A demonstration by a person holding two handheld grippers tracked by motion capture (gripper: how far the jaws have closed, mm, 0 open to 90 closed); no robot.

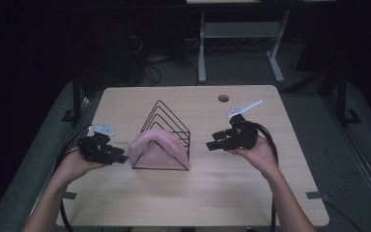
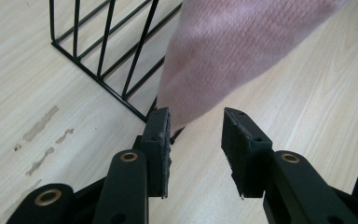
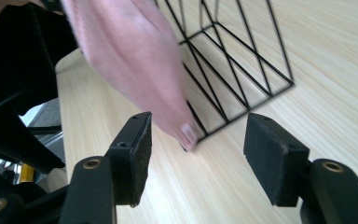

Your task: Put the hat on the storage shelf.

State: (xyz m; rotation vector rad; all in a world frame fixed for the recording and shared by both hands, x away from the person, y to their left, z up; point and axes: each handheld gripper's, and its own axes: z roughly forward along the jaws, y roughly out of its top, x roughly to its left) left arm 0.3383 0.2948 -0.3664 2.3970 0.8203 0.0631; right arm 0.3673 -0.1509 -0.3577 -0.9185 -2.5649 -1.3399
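1. A pink cloth (image 1: 157,147) is seen draped over the front of a black wire rack (image 1: 166,126) on the counter (image 1: 222,193), between the two sets of tongs.
2. The left tongs (image 1: 118,158) are held apart and empty; in the left gripper view the cloth's hanging end (image 2: 223,51) lies just ahead of the jaws, close to the left pad (image 2: 159,140).
3. The right tongs (image 1: 211,143) are likewise apart and empty; in the right gripper view the other cloth end (image 3: 140,65) hangs ahead of the jaws, somewhat blurred, so contact with the rack wire (image 3: 242,65) cannot be judged with certainty.
4. The step in hand is judged to be the taking of one cloth end in each set of tongs.
5. It would be done well if each jaw pair were slid around cloth alone, above the bottom wire, so that no wire is pinched.
6. Both ends should be clamped at matching heights, so the cloth can be lifted evenly.
7. The rack is light; a straight upward lift is advised, lest it be dragged or tipped.
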